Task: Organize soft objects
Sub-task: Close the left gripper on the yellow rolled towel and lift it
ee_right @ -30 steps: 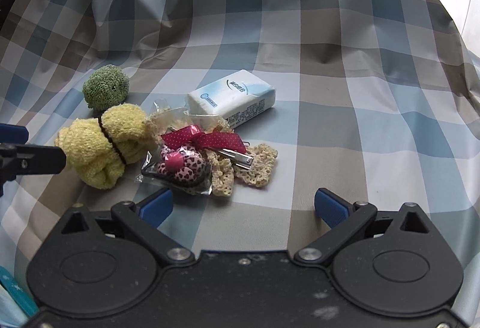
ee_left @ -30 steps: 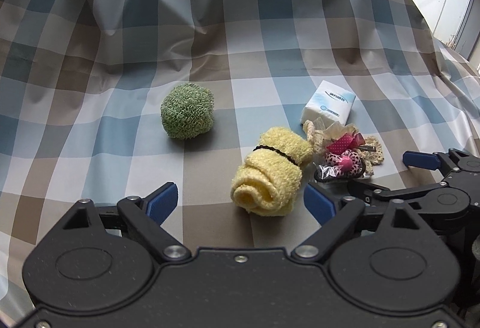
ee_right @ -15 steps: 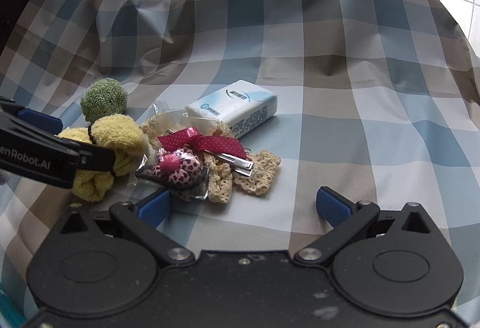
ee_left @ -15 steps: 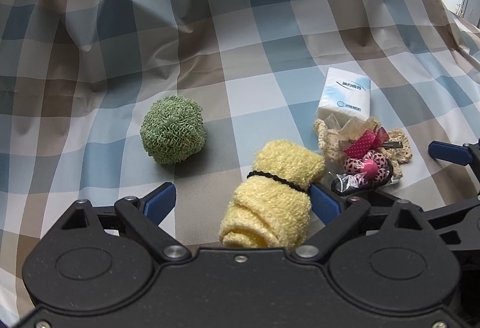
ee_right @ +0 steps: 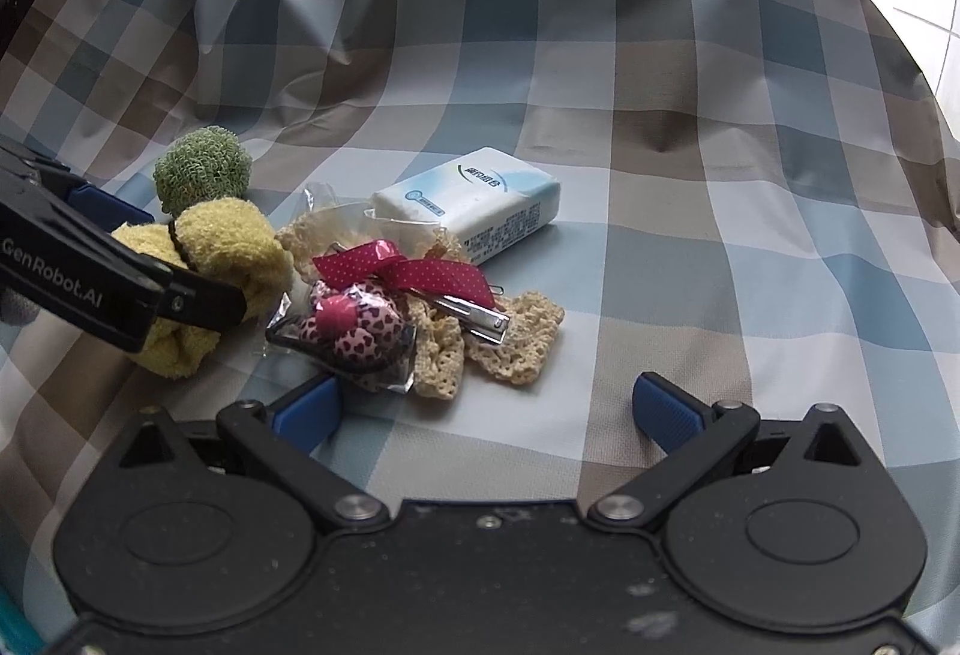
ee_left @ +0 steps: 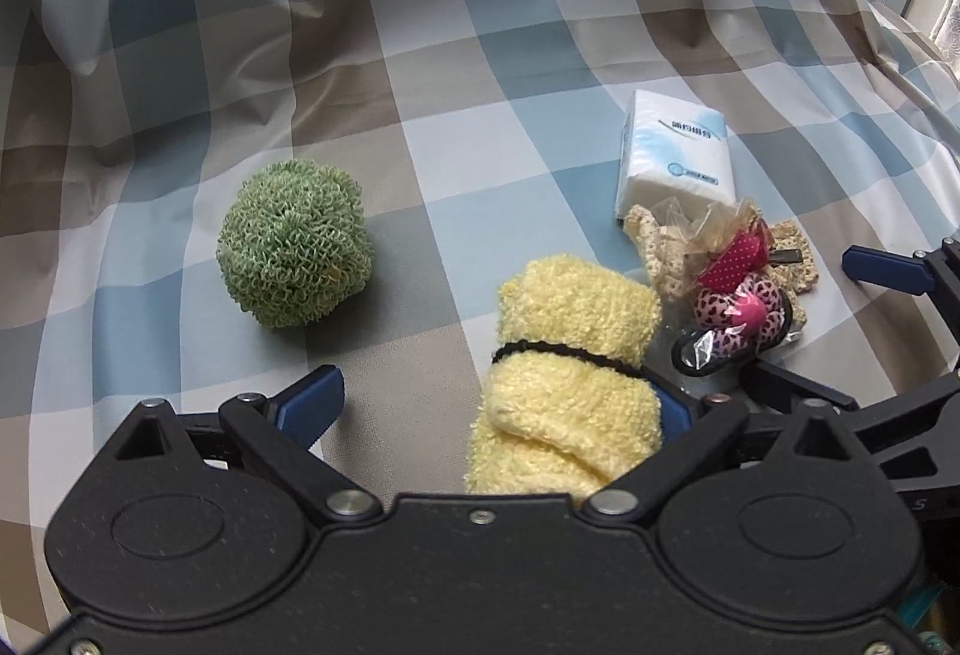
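A yellow rolled towel (ee_left: 570, 373) with a black band lies between the open fingers of my left gripper (ee_left: 486, 403), against the right finger; it also shows in the right wrist view (ee_right: 222, 265). A green knitted ball (ee_left: 294, 250) sits to its left. A pile of cream lace with a pink dotted bow and leopard-print hair tie (ee_right: 390, 307) lies beside a white and blue tissue pack (ee_right: 474, 211). My right gripper (ee_right: 486, 409) is open and empty, just in front of the pile.
Everything lies on a blue, white and brown checked cloth (ee_right: 720, 175) that rises in folds at the back. Bright windows show beyond the cloth's far edge.
My left gripper has moved forward and down so the yellow towel now sits between its fingers. My right gripper has edged closer to the lace and bow pile.
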